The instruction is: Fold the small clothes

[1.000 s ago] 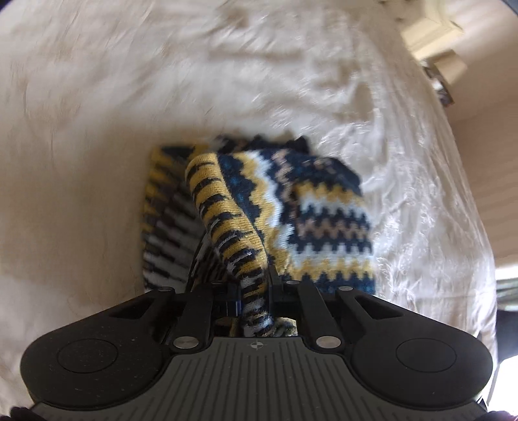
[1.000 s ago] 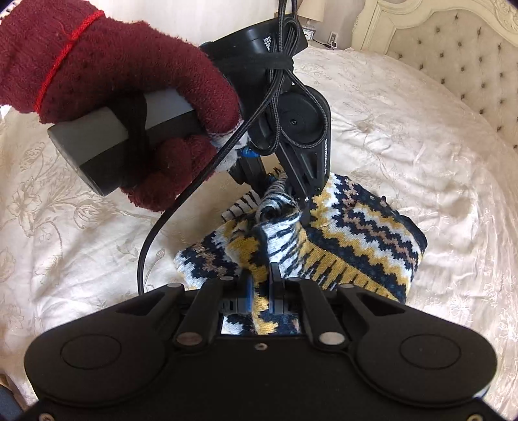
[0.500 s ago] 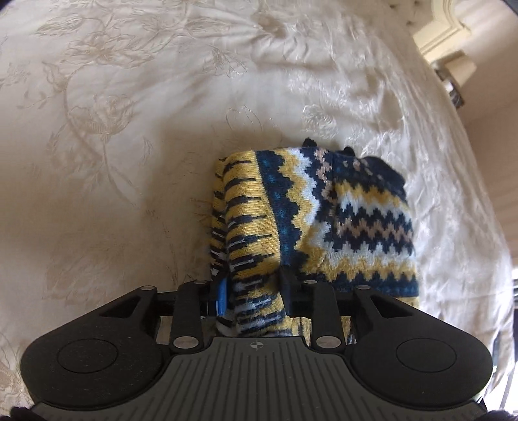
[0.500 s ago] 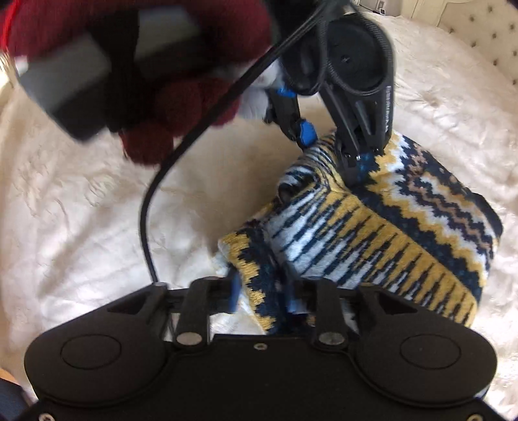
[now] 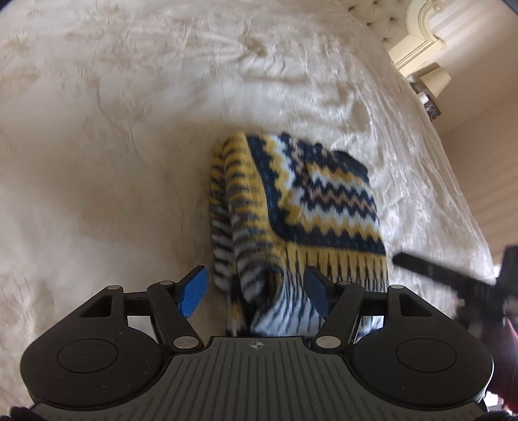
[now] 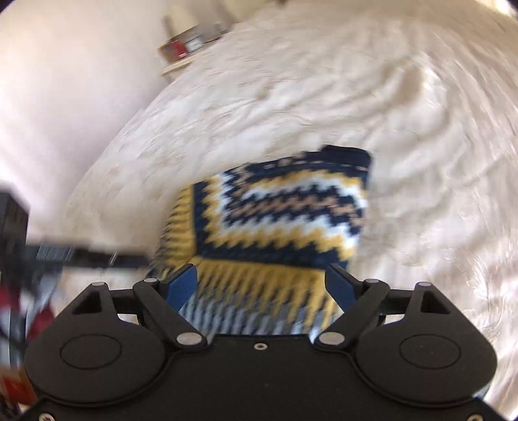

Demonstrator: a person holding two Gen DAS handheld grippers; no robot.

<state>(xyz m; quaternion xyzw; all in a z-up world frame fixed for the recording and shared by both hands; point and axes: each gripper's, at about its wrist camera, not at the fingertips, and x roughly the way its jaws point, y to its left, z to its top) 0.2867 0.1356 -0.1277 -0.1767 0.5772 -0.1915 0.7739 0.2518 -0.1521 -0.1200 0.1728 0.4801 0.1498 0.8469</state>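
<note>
A small knitted sweater (image 5: 301, 207) with navy, yellow and white zigzag bands lies folded into a compact block on the cream bedspread (image 5: 129, 129). My left gripper (image 5: 255, 288) hangs over its near edge, jaws opening, blue pads clear of the knit that lies between them. In the right wrist view the same sweater (image 6: 278, 220) fills the middle, and my right gripper (image 6: 262, 285) stands over its ribbed hem, jaws opening wide, pads not pressing on the cloth. The right gripper's body shows blurred at the right edge of the left wrist view.
The bedspread (image 6: 404, 113) spreads wrinkled on all sides of the sweater. A tufted headboard (image 5: 388, 29) and a bedside lamp (image 5: 433, 81) stand at the far right. A shelf with small items (image 6: 191, 45) sits beyond the bed's edge. A red-gloved hand (image 6: 39, 320) holds the left gripper.
Both grippers were shut on folds of the sweater and have let go, jaws spreading apart. The sweater now lies flatter on the bed. The right wrist view has swung round sharply.
</note>
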